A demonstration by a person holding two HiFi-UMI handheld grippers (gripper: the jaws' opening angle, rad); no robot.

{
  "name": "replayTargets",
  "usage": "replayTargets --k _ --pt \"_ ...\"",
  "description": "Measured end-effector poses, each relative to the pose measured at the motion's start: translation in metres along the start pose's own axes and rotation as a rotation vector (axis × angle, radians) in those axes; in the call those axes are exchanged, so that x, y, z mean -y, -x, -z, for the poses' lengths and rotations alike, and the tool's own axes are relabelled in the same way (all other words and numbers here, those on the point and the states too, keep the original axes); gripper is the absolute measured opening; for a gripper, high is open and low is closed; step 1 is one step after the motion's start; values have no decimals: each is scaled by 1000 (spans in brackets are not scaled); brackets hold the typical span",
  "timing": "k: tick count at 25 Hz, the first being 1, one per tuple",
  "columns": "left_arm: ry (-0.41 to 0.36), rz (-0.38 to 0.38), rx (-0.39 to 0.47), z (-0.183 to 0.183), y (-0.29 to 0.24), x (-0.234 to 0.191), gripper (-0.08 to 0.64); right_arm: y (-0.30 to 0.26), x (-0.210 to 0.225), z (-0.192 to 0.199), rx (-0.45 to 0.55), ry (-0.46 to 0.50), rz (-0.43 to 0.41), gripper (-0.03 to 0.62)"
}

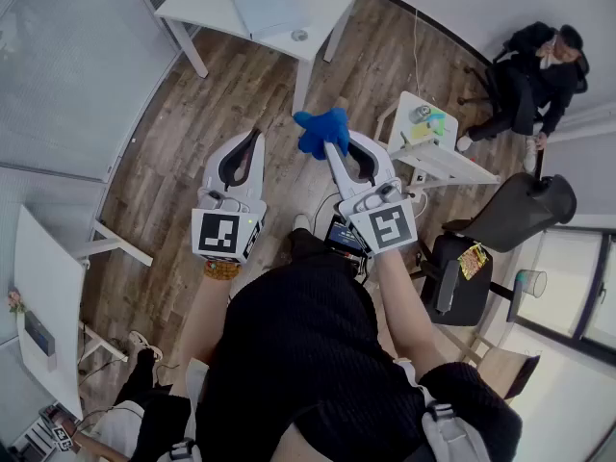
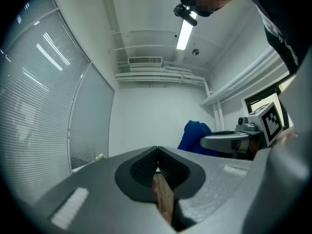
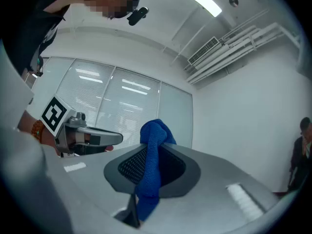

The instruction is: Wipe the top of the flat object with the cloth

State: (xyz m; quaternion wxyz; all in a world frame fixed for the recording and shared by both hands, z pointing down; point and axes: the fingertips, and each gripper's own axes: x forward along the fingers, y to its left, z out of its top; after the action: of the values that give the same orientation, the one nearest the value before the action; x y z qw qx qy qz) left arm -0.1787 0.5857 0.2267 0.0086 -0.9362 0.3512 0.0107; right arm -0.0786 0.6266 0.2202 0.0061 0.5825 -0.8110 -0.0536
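Well apart: cloth (image 1: 322,131), table edge (image 1: 231,27)

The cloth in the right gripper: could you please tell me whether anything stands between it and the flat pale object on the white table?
Nothing visible does. The right gripper holds the cloth, and only bare floor lies between it and the table bearing the flat object.
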Motion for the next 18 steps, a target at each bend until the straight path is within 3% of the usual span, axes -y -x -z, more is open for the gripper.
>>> replayTargets --k 8,18 --pt "-1 -19 -59 21 -83 -7 0 -44 58 33 -45 -42 -136 77" --pt "27 -23 -58 59 -160 -69 0 -131 133 65 -105 -35 -101 78"
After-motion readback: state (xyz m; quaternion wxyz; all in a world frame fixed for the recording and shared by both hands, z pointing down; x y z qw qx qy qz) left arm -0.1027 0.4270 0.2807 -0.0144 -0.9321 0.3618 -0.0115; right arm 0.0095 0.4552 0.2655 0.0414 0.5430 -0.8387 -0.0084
